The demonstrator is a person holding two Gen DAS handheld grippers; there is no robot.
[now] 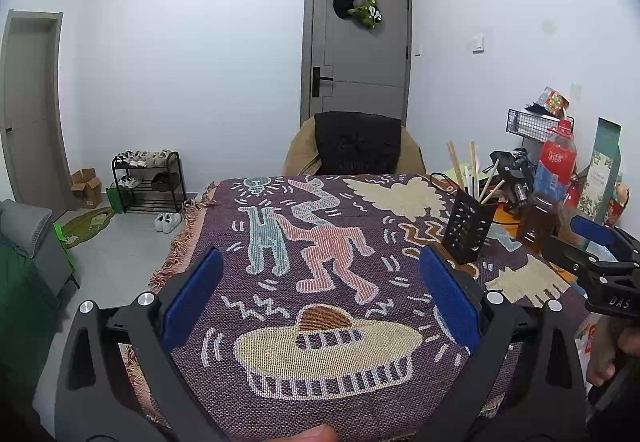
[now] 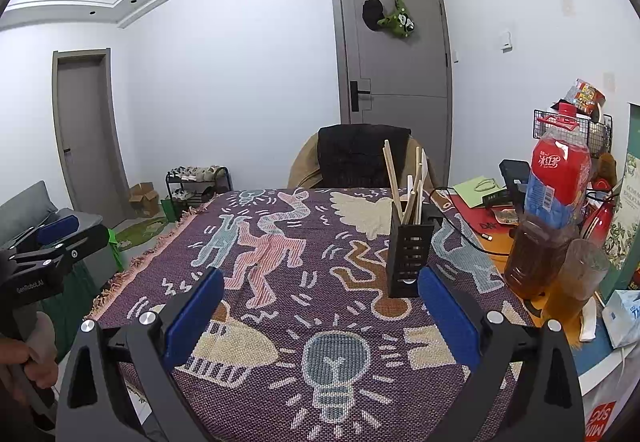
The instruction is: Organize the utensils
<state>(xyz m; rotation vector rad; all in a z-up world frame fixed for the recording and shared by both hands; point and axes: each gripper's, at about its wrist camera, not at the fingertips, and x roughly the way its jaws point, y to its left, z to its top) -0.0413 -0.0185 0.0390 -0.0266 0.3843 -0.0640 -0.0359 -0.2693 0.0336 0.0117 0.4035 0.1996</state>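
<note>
Nearest the left wrist camera, the left gripper (image 1: pixel 320 294) spreads its two fingers wide apart, with nothing between them; each finger is a black angular plastic arm faced with a flat blue pad (image 1: pixel 192 298) and studded with round silver bolts. The right gripper (image 2: pixel 320 306) is built the same way, and its fingers also stand wide apart and empty.

Beneath both lies a woven cloth (image 2: pixel 280 282), coarse and purplish, patterned with outlined cartoon figures, a light bulb and a cream hat shape, with a pink fringe along its left edge.

Further on, the utensil holder (image 2: pixel 409 258) stands upright on the cloth, just ahead of the right gripper's right finger. It is a black rectangular box with rows of slots cut in its face. Pale wooden chopsticks (image 2: pixel 392 174) and other slim sticks lean out of its top.

To its right stand clear plastic bottles (image 2: pixel 558 178) of brown liquid, one with a red label and cap.

Beyond the table's far edge is a tan chair (image 2: pixel 304 162) draped in dark fabric, then a grey panelled door (image 2: pixel 400 74).
</note>
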